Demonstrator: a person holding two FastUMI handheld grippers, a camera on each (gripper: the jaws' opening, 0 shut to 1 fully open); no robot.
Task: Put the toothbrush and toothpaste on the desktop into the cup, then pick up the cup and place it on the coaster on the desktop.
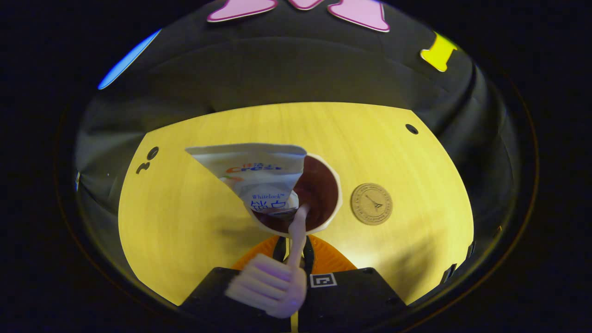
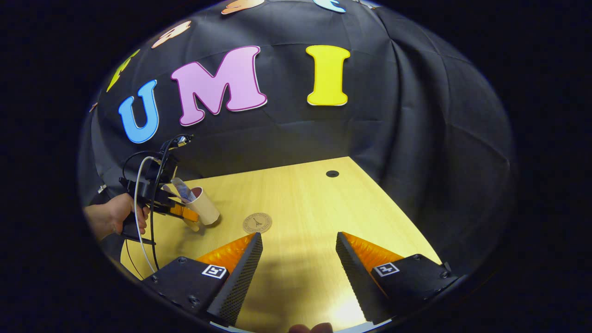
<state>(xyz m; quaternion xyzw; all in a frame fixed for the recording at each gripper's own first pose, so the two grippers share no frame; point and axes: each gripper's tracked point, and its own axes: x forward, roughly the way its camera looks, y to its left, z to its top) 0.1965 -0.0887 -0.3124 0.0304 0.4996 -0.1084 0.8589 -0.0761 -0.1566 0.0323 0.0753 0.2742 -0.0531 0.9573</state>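
Observation:
A pale cup (image 1: 330, 203) with a dark inside stands on the wooden table (image 1: 185, 222). A white toothpaste tube (image 1: 259, 173) leans in it, sticking out to the left. My left gripper (image 1: 293, 241) is shut on the cream toothbrush (image 1: 297, 231); its far end dips into the cup and its hand-shaped end lies close to the camera. The round brown coaster (image 1: 371, 204) lies just right of the cup. In the right gripper view the left gripper (image 2: 182, 212) sits against the cup (image 2: 206, 208), near the coaster (image 2: 257, 223). My right gripper (image 2: 298, 238) hangs open over bare table.
A person's hand (image 2: 115, 217) holds the left gripper, with cables (image 2: 138, 231) trailing from it. Small dark holes (image 2: 332, 174) mark the table near its far right corner. Black cloth walls close the table's back and right sides.

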